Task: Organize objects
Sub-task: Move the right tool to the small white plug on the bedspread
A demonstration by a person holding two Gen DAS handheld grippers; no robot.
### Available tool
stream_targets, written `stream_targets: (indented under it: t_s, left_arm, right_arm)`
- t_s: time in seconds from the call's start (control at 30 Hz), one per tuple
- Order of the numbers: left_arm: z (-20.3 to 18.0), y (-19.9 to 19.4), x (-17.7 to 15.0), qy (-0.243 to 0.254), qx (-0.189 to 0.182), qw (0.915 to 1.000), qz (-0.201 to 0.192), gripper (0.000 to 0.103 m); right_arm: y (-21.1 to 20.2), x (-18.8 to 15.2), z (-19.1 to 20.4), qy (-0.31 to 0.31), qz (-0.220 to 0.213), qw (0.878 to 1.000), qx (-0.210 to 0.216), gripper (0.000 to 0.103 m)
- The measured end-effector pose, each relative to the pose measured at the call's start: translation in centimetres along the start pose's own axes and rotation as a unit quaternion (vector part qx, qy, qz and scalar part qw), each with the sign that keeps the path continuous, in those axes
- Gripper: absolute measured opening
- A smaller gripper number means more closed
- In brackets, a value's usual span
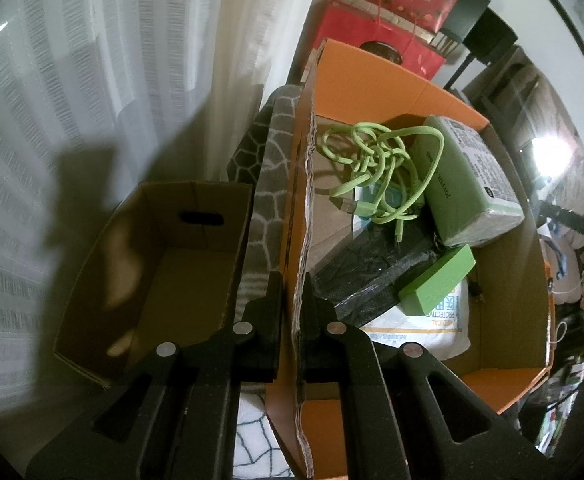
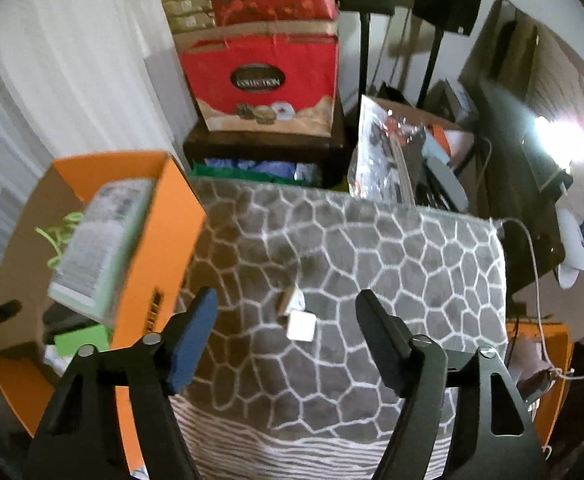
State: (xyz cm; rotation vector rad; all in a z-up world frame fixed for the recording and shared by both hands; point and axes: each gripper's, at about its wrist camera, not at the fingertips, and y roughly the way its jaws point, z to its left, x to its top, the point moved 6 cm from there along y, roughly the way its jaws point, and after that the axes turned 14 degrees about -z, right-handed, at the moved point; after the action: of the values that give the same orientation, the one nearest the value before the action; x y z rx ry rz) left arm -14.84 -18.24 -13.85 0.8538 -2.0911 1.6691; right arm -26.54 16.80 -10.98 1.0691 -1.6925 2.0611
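My left gripper is shut on the near wall of an orange cardboard box. The box holds a tangled green cable, a green wrapped pack, a small green block, a black pouch and a white mask packet. The orange box also shows at the left of the right wrist view. My right gripper is open and empty above a grey patterned cushion. A small white charger plug and a small adapter lie on the cushion between the fingers.
An empty brown cardboard box stands left of the orange box, by a white curtain. Red gift bags are stacked on a dark cabinet behind the cushion. A clear plastic bag and cluttered items lie to the right.
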Motion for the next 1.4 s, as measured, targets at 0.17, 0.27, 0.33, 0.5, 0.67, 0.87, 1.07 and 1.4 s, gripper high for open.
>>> stream_targets:
  t_s: [0.17,0.27,0.33,0.5,0.67,0.87,1.07,1.4]
  left_arm:
    - [0.0,0.0,0.0,0.000,0.000,1.0000,0.000,0.005]
    - [-0.1,0.0,0.0,0.000,0.000,1.0000,0.000,0.005]
    - [0.0,0.0,0.0,0.000,0.000,1.0000,0.000,0.005]
    - [0.0,0.0,0.0,0.000,0.000,1.0000,0.000,0.005]
    - [0.0,0.0,0.0,0.000,0.000,1.0000,0.000,0.005]
    - [0.0,0.0,0.0,0.000,0.000,1.0000,0.000,0.005]
    - [0.0,0.0,0.0,0.000,0.000,1.0000,0.000,0.005]
    - [0.0,0.0,0.0,0.000,0.000,1.0000,0.000,0.005]
  right_arm:
    - [1.7,-1.9,-1.0,0.010,0.026,1.000,-0.003,0.059]
    - [2.7,-3.0,-1.5,0.018,0.040,0.999,-0.002,0.051]
    - [3.2,-3.6,-1.8,0.023,0.047,0.999,-0.003,0.050]
    - [4.2,-4.6,-2.2,0.036,0.058,0.998,0.000,0.043]
    - [5.0,-4.9,-2.2,0.043,0.062,0.997,0.003,0.039]
    - [5.9,-5.1,-2.3,0.056,0.065,0.996,0.006,0.036]
    - [6.2,-4.9,-2.7,0.066,0.060,0.996,0.006,0.022]
    - [4.4,-3.9,-3.2,0.082,0.039,0.996,0.018,0.022]
